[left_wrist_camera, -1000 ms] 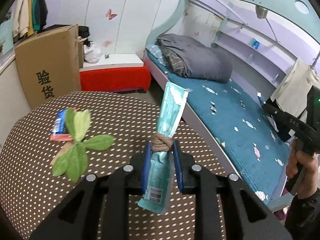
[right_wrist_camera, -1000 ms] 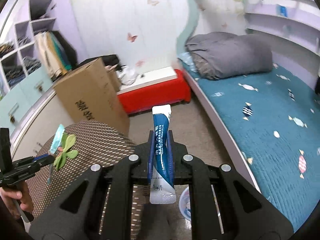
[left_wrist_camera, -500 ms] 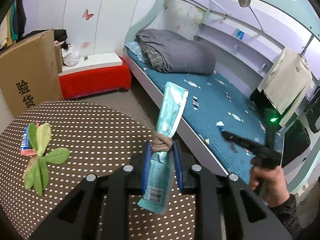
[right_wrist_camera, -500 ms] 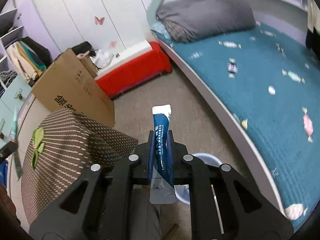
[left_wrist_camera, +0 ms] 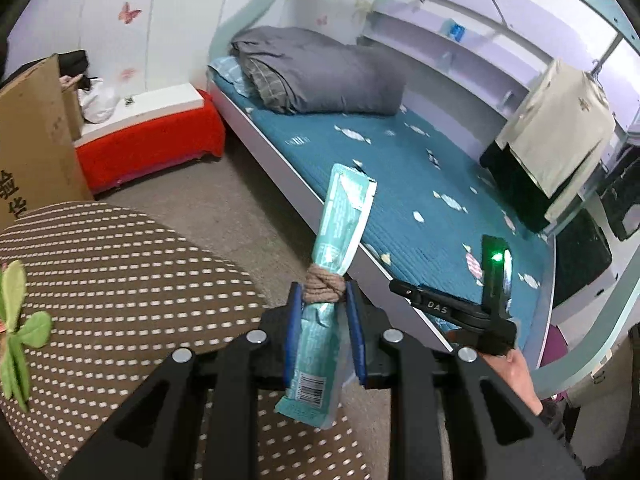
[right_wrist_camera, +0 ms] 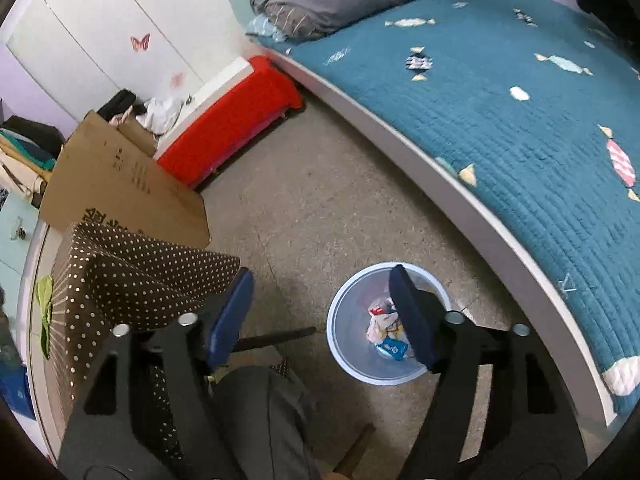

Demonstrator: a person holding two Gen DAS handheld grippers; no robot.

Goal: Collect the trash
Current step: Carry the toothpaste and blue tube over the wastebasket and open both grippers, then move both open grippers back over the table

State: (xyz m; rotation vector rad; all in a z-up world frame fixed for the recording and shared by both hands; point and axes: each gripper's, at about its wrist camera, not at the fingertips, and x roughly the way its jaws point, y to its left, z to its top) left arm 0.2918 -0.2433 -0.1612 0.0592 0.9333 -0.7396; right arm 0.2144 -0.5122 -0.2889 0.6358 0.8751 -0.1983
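My left gripper (left_wrist_camera: 323,322) is shut on a teal wrapper (left_wrist_camera: 336,240) tied with brown string, held upright above the right edge of the polka-dot table (left_wrist_camera: 120,280). My right gripper (right_wrist_camera: 322,310) is open and empty, above a light blue trash bin (right_wrist_camera: 352,368) on the floor. The bin holds several wrappers, among them a blue packet (right_wrist_camera: 393,349). The right gripper's body also shows in the left wrist view (left_wrist_camera: 460,308), low at the right, beside the bed.
A green leaf toy (left_wrist_camera: 16,320) lies at the table's left edge. A cardboard box (right_wrist_camera: 120,184) and a red bench (right_wrist_camera: 232,128) stand by the wall. The teal bed (right_wrist_camera: 520,120) runs along the right. My grey-trousered leg (right_wrist_camera: 264,420) is below the gripper.
My right gripper has opened and the dark blue packet has left it; a blue packet now lies in the bin. Both views have swung right and down. The left gripper still holds the wrapper.
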